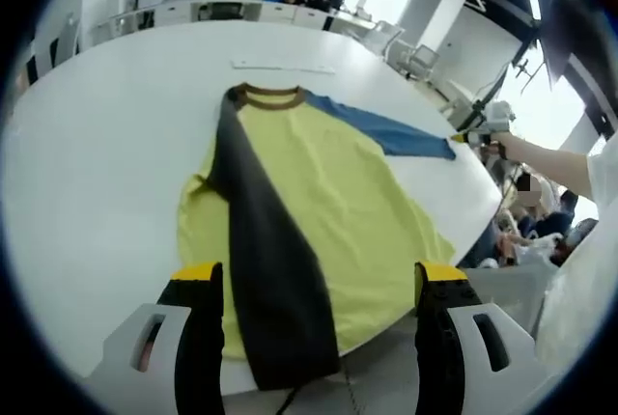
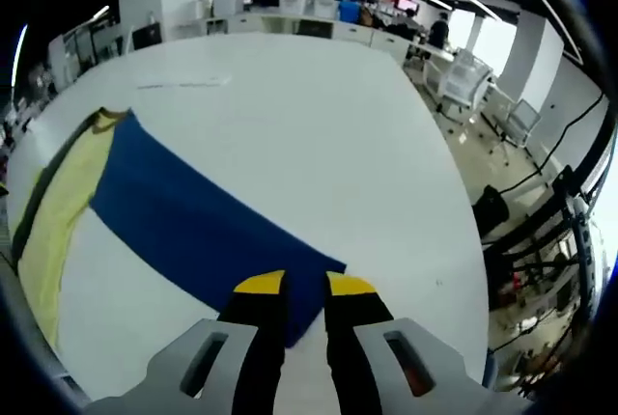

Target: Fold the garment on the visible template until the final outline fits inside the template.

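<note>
A yellow shirt (image 1: 328, 212) lies flat on the white desk (image 1: 106, 145), its dark sleeve (image 1: 270, 270) folded down across the body toward the near edge and its brown collar (image 1: 270, 96) at the far side. The left claw (image 1: 319, 285) hangs above the near hem, jaws spread wide. At the right, the other claw (image 1: 462, 137), held by a person's hand, meets the tip of the outstretched blue sleeve (image 1: 391, 132).

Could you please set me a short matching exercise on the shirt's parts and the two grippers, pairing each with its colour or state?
Things:
1. shirt body
2. blue sleeve
3. dark sleeve
4. left gripper

States:
A. folded across the shirt
B. open, holding nothing
C. yellow
D. held at its cuff by the right gripper

Pairs: 1-C, 2-D, 3-A, 4-B
</note>
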A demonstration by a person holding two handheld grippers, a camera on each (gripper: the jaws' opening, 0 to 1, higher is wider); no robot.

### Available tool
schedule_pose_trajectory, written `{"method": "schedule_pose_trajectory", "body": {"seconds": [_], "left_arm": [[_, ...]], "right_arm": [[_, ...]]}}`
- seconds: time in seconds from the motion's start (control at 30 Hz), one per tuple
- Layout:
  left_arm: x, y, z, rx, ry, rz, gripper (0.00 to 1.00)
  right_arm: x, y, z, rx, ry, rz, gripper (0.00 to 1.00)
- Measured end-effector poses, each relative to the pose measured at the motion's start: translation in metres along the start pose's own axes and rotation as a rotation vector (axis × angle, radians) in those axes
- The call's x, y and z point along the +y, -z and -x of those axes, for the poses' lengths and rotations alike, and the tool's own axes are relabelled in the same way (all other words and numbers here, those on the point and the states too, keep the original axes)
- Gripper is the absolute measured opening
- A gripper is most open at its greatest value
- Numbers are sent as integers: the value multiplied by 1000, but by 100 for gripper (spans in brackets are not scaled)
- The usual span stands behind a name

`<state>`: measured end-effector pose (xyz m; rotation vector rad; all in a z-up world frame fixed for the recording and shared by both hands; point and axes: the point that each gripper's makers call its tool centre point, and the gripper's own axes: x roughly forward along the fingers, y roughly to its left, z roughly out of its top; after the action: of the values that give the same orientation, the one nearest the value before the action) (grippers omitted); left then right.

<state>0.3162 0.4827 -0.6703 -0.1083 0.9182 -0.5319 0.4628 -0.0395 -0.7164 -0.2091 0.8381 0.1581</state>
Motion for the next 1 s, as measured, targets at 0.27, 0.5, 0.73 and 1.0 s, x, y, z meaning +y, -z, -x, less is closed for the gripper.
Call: {"method": "schedule_pose_trajectory", "body": {"seconds": [0.27,0.5,0.73,1.0], "left_arm": [[0,0,4,-7,8,-6,78],[-1,1,9,-11,17,-18,78],[-2,3,15,-17,24,-32,78],[-3,6,25,-25,28,-43,78]], "right_arm": [[20,-9,13,-36,-31,-3,21],[46,-17,31,-77,-73,-12,25],[76,-29,51,-134,-118,-9,31],[103,-42,75,-189,-155,0,36]]}}
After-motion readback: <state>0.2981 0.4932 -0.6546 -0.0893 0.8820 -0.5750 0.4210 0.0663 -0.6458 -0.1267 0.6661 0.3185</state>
